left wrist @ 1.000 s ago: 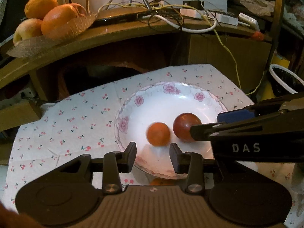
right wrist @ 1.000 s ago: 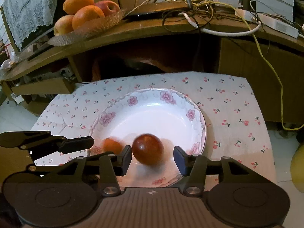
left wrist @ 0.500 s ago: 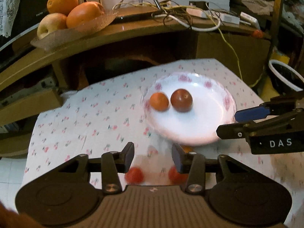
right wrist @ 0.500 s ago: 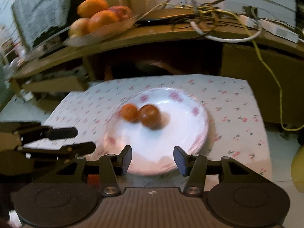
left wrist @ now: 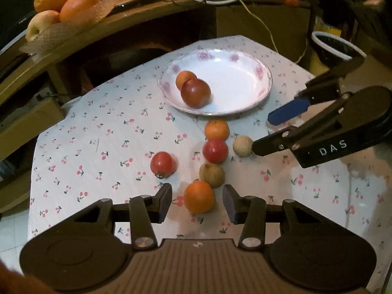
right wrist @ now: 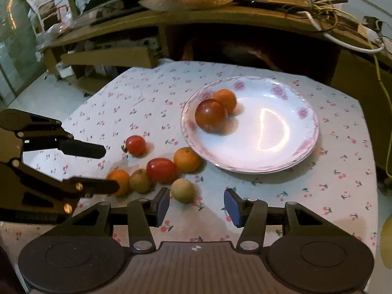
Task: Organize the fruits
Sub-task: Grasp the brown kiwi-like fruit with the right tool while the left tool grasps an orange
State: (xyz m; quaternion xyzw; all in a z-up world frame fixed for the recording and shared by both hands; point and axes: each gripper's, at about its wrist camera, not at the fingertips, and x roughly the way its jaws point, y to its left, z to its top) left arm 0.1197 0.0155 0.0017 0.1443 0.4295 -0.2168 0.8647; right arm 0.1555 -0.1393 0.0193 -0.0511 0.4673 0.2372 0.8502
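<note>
The left gripper (left wrist: 197, 202) hangs low over the cherry-print tablecloth (left wrist: 98, 147), its jaws apart and having just been widening, with a small orange (left wrist: 199, 196) sitting in the gap between them at the bottom centre of the left wrist view. Neither pad presses on it, so I read this as lining up for a pick, not a hold.

The right gripper (right wrist: 196, 204) also stands with its jaws apart and nothing clamped. A pale brownish fruit (right wrist: 182, 190), which I cannot name for certain, lies just inside its left pad in the lower middle of the right wrist view, probably its own next target.

The loose fruit is bunched just below the plate's near rim: a second small orange (left wrist: 216, 129), a red tomato (left wrist: 215, 150), a dull greenish-brown fruit (left wrist: 212, 175), and another tomato (left wrist: 163, 164) set a little apart to the left.

The flowered plate (left wrist: 245, 103) sits in the upper middle of the cloth and already holds a dark red fruit (left wrist: 195, 93) touching a small orange one (left wrist: 185, 79), both toward its left side. That leaves most of the plate free, which looks like where the rest should go.

On the shelf at upper left, a glass dish (left wrist: 63, 29) of larger oranges and an apple stands well apart from all this.
</note>
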